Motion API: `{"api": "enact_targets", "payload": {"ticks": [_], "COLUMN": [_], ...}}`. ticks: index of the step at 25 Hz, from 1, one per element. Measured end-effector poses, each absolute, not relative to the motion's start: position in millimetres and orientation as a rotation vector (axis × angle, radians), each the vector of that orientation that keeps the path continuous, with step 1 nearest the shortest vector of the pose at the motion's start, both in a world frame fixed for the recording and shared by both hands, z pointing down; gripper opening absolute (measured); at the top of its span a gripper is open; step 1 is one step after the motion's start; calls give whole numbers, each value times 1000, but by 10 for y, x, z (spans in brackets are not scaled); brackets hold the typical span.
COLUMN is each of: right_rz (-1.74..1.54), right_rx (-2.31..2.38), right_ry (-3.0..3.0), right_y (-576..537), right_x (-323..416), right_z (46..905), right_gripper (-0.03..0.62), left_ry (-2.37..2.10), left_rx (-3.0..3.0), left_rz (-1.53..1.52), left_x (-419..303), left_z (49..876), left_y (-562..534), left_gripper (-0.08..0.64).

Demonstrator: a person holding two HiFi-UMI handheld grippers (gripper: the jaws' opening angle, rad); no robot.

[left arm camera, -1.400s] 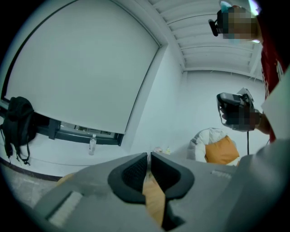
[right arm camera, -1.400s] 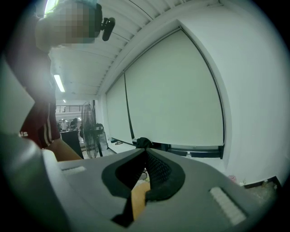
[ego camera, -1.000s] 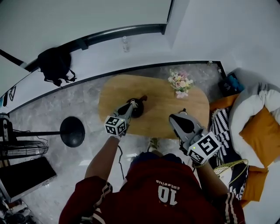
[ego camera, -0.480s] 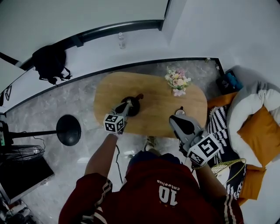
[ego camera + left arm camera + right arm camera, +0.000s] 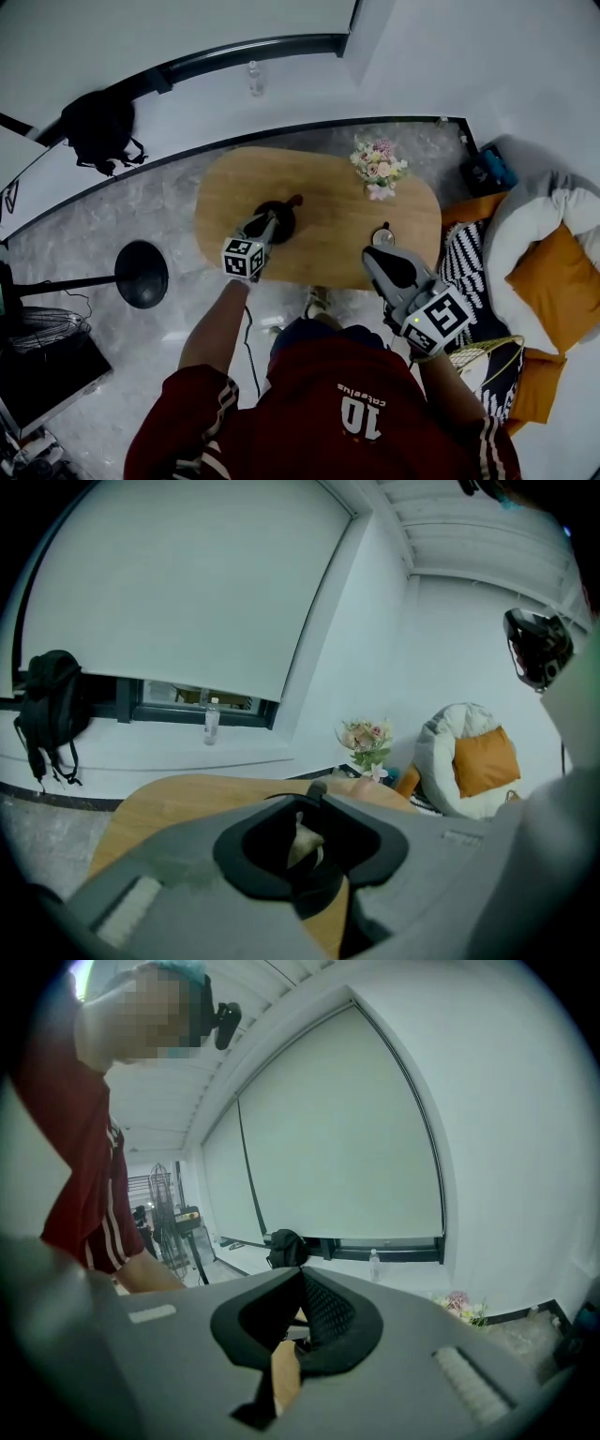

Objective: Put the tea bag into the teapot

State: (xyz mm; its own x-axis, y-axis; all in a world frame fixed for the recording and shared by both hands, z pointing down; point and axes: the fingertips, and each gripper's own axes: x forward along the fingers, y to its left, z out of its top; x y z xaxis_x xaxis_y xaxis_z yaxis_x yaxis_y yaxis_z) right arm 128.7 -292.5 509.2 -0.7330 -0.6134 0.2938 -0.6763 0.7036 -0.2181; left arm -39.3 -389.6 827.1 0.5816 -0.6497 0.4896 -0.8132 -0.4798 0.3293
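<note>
A black teapot (image 5: 282, 216) stands on the left half of the oval wooden table (image 5: 328, 211). My left gripper (image 5: 271, 218) hangs right over the teapot, tips at its mouth. In the left gripper view the jaws (image 5: 309, 804) are opening. The pale tea bag (image 5: 302, 842) hangs in the gap between them, above the dark teapot (image 5: 319, 898). My right gripper (image 5: 373, 254) hovers at the table's near right edge, shut and empty. Its pads (image 5: 323, 1312) meet in the right gripper view.
A small round grey lid (image 5: 382, 237) lies on the table just beyond the right gripper. A pink bouquet (image 5: 378, 167) stands at the far right of the table. A black lamp base (image 5: 141, 274) sits on the floor to the left, and cushions (image 5: 553, 272) lie to the right.
The head view has drifted, so the table sits a little further left in the frame. Both grippers keep their places, the left one over the teapot.
</note>
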Motion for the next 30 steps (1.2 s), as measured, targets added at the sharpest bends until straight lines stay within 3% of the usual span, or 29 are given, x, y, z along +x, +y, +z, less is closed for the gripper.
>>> {"api": "enact_targets", "payload": {"ticks": [9,30], "right_rz": [458,357], "right_rx": [1038,1102], "right_ry": [-2725,-2764], "right_y": [-2925,-2544], "right_x": [1278,1233], "right_z": [5058,4592], "right_gripper": [2,2], "left_ry": [-1148,-1163], "left_rx": [2294,2414], "left_rz": [381,307], "left_x": [-383,-497], "left_z": [8180,7307], "left_y": [-3855,-3729], "left_gripper": [187,189]}}
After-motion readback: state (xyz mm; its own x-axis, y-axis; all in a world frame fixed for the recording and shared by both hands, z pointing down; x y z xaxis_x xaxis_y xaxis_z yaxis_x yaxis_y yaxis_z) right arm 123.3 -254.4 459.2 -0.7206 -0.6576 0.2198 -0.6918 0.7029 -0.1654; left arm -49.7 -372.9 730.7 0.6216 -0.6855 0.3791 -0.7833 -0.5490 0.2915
